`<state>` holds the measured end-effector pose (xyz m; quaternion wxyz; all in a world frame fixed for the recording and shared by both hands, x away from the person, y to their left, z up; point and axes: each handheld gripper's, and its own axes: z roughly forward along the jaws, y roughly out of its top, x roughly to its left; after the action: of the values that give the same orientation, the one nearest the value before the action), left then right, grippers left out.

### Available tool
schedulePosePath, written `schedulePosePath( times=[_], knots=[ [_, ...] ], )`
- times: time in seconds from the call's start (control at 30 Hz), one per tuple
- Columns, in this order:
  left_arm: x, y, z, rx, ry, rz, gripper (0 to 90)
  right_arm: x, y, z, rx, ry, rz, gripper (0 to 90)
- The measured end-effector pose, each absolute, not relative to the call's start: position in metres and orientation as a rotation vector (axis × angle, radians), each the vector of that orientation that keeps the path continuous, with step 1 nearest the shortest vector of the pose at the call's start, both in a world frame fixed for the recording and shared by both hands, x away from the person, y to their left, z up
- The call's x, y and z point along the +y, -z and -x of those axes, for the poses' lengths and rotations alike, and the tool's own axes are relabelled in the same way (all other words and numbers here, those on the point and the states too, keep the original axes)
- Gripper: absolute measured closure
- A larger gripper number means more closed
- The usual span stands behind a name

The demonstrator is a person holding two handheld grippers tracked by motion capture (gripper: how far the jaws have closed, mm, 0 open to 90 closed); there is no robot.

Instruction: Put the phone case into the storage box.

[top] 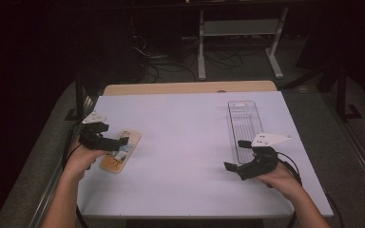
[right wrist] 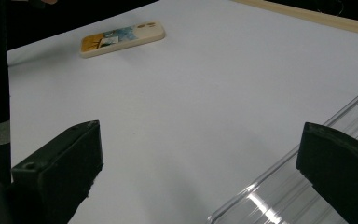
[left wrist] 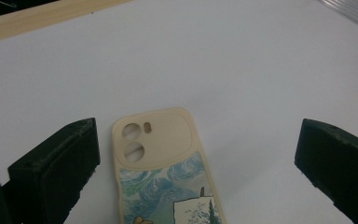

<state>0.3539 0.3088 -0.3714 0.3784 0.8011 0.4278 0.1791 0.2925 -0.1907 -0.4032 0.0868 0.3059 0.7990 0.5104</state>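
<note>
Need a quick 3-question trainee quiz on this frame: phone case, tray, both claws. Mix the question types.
1. True or false: the left claw is shut on the phone case.
2. Which claw is nearer the clear tray? A) left B) right
3. Fill in: the phone case lies flat on the white ___.

Key: 1 false, its jaws stand open either side of the case. 2 B. 3 table.

One phone case [top: 120, 151] at nine o'clock on the table, one clear plastic tray [top: 245, 124] at three o'clock, two handheld grippers at six o'clock
</note>
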Motion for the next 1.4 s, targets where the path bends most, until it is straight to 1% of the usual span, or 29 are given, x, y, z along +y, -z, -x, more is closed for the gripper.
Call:
schedulePosePath(
  times=[0.93, 1.4],
  knots=[
    [0.310, 0.393, -0.355, 1.176, -0.461, -2.116, 0.0, -0.191, 0.403, -0.292, 2.382, -1.520, -0.909, 0.0],
    [0.312, 0.408, -0.357, 1.257, -0.450, -2.133, 0.0, -0.191, 0.403, -0.292, 2.381, -1.517, -0.906, 0.0]
  ],
)
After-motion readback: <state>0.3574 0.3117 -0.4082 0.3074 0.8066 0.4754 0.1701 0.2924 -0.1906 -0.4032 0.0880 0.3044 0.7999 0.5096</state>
